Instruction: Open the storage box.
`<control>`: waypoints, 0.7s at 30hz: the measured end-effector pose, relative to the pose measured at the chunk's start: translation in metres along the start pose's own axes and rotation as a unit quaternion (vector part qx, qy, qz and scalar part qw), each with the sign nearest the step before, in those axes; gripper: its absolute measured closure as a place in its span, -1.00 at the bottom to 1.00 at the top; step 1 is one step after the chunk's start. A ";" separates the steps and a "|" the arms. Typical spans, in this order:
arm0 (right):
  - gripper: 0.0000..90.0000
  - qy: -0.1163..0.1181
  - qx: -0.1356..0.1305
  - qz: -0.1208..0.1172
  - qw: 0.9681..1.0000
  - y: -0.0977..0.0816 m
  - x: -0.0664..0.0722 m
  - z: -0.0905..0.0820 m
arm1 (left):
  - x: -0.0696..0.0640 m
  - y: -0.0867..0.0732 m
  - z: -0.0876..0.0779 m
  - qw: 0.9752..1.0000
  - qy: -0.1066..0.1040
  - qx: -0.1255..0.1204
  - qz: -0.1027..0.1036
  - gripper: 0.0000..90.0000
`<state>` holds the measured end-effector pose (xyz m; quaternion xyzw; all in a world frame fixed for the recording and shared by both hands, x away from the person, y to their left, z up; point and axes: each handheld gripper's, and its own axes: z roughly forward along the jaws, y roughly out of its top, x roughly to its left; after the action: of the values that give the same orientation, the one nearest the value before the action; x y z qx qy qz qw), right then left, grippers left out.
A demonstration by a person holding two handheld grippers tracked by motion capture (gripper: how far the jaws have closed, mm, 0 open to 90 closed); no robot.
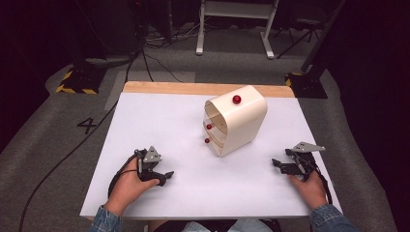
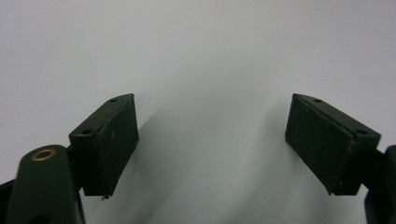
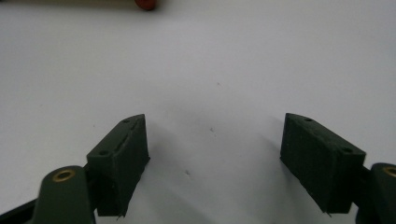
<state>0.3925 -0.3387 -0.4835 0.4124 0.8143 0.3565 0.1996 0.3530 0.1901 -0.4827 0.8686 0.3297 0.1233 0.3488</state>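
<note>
Standing mid-bench (image 1: 145,125), well apart from both resting tools: cream drawer cabinet (image 1: 241,123), likely light, stiff, slippery-walled. Best taken by the small red drawer knobs (image 1: 209,127). Left tool (image 1: 162,178) and right tool (image 1: 279,165) spread wide, pinching nothing.

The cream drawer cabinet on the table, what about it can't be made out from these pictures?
- Drawer contents: in the high view the cream cabinet hides them behind its own shell and drawer fronts.
- Its far side and back: turned away from that camera.
- Red knob in the right gripper view: cut by the top edge, blurred.
- Two lower knobs: too small for detail.
</note>
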 end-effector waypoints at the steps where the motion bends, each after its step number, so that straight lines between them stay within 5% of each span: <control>1: -0.48 0.000 0.000 0.000 1.000 0.000 0.000 0.000 | 0.000 0.000 0.000 1.000 0.000 0.000 0.000 -0.57; 6: -0.48 0.000 0.000 0.000 1.000 0.000 0.000 0.000 | 0.002 0.003 -0.009 1.000 -0.001 0.007 -0.017 -0.21; 10: -0.48 0.000 0.000 0.000 1.000 0.000 0.000 0.000 | 0.001 0.014 -0.026 0.999 -0.011 -0.040 -0.014 -0.19; 14: -0.48 0.000 0.000 -0.001 1.000 0.000 0.000 0.000 | 0.000 0.020 -0.035 0.998 -0.019 -0.060 -0.013 -0.19; 21: -0.48 -0.001 0.000 -0.002 1.000 0.000 0.000 0.000 | -0.003 0.030 -0.043 0.993 -0.036 -0.112 -0.016 -0.14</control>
<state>0.3923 -0.3386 -0.4835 0.4114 0.8146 0.3560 0.2012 0.3464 0.1947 -0.4305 0.8226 0.3143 0.1224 0.4577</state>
